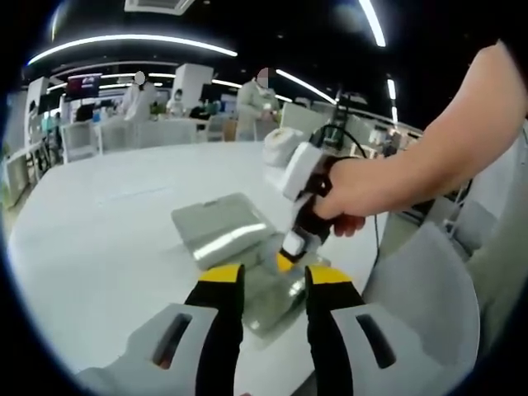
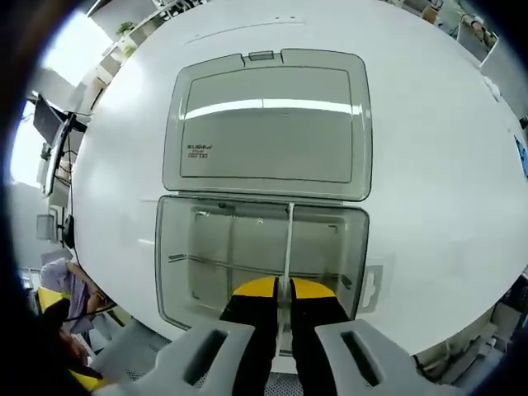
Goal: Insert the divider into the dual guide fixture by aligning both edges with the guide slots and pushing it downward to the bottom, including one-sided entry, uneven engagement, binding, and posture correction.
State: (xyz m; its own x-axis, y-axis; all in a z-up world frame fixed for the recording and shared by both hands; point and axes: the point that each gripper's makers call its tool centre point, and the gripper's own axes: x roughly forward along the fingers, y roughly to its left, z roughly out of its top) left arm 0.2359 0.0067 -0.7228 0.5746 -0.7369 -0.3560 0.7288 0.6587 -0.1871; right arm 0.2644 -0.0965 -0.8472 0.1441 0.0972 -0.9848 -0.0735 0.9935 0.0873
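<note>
I have a white table [image 2: 445,165] under me, and on it a clear plastic box [image 2: 177,272] with its hinged lid [image 2: 264,124] thrown flat open behind it, which leaves the top free for work from above. My right gripper [image 2: 283,290] looks straight down into the box, and that suits a downward push. Its jaws are drawn nearly together on the upper edge of the divider [image 2: 288,239], a thin clear panel that stands on edge and runs from the far wall of the box toward me, so I read the grip as closed on it. The panel is already inside the box, and I judge its far edge to be in the guide at the lid side; whether the near edge is in its slot, or how deep the panel sits, I cannot tell, because my jaws cover that end. In the left gripper view the box [image 1: 272,301] lies just past my left gripper [image 1: 275,279], whose jaws stand apart and hold nothing, hovering at the near rim, I think to steady it. A hand [image 1: 363,194] holds the right gripper [image 1: 299,247] upright over the box, which should keep the panel from tilting and binding.
</note>
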